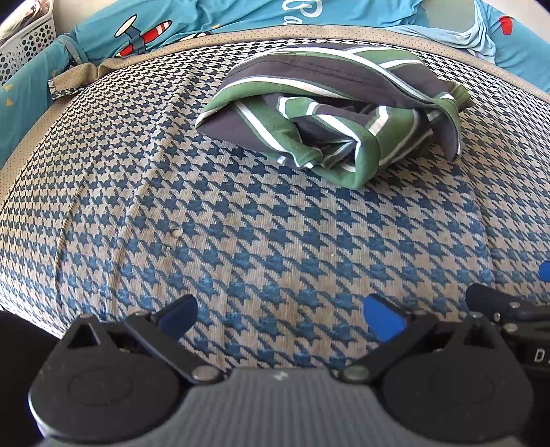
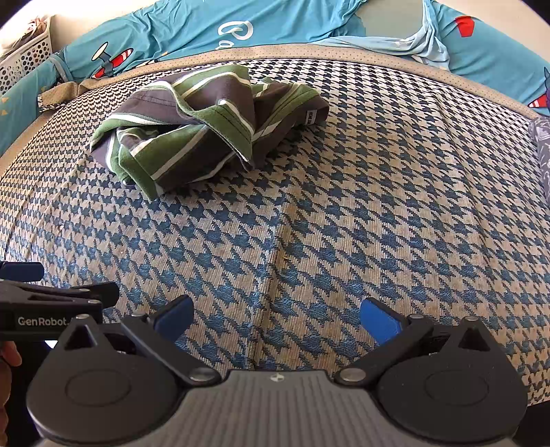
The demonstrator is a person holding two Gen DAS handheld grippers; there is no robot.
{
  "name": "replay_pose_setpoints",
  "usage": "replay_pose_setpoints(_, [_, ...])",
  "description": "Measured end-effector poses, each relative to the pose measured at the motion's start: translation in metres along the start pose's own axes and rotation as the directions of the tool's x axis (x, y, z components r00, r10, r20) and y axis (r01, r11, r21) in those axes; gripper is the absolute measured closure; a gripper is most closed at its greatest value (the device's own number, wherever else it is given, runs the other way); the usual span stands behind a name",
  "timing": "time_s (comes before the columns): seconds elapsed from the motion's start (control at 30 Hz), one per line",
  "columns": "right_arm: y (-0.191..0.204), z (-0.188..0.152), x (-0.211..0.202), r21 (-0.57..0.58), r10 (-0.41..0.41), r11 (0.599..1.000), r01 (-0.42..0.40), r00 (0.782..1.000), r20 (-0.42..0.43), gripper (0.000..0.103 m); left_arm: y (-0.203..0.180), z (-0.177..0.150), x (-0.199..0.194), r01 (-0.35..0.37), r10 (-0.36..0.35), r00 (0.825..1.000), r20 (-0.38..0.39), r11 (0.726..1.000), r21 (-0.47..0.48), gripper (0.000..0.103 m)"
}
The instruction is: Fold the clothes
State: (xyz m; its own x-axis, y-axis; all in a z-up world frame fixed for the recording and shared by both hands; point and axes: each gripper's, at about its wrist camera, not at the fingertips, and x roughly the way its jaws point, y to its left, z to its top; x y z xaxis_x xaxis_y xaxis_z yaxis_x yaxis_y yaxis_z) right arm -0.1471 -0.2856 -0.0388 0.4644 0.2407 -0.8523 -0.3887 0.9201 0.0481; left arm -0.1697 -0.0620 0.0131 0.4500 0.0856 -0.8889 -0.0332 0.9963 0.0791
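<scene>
— Striped garment [image 1: 330,117], green, dark grey and white: crumpled in a loose heap on houndstooth mat [image 1: 240,233], toward far side, near tan border [image 1: 309,34].

— Any folding visible?

— Bunched, layers overlapping, small label showing at one edge in right view. Not laid flat.

— Left gripper [image 1: 280,318]?

— Spread wide, blue pads [image 1: 385,321] apart, nothing between. Low over near part of mat, well apart from garment.

— Right gripper [image 2: 276,318]?

— Likewise released, fingers parted, empty. Hovering over bare houndstooth, garment off ahead and to its left.

— Grippers relative to each other?

— Side by side; each visible at edge of other's view.

— Beyond mat?

— Teal sheet [image 2: 292,27] with airplane print past border. White perforated basket [image 1: 27,44] at far left corner. Bit of a hand [image 2: 8,354] at left edge of right view.
</scene>
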Motion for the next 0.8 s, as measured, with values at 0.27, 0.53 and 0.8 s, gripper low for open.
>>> replay_pose_setpoints(0.27, [-0.0017, 0.0003, 0.0000, 0.010, -0.002, 1.000, 0.003, 1.000, -0.001, 0.000, -0.0012, -0.0003, -0.0010, 0.005, -0.005, 1.000, 0.005, 1.000, 0.012, 0.000])
replay_pose_setpoints(0.53, [-0.0010, 0.0000, 0.0002, 0.009, -0.004, 1.000, 0.004, 1.000, -0.001, 0.000, 0.0011, -0.0022, -0.0007, 0.011, -0.011, 1.000, 0.004, 1.000, 0.012, 0.000])
replay_pose_setpoints(0.8, [-0.0009, 0.0001, 0.0007, 0.010, -0.004, 1.000, 0.004, 1.000, -0.003, 0.000, 0.0037, 0.0002, 0.0029, 0.012, -0.012, 1.000, 0.003, 1.000, 0.014, 0.000])
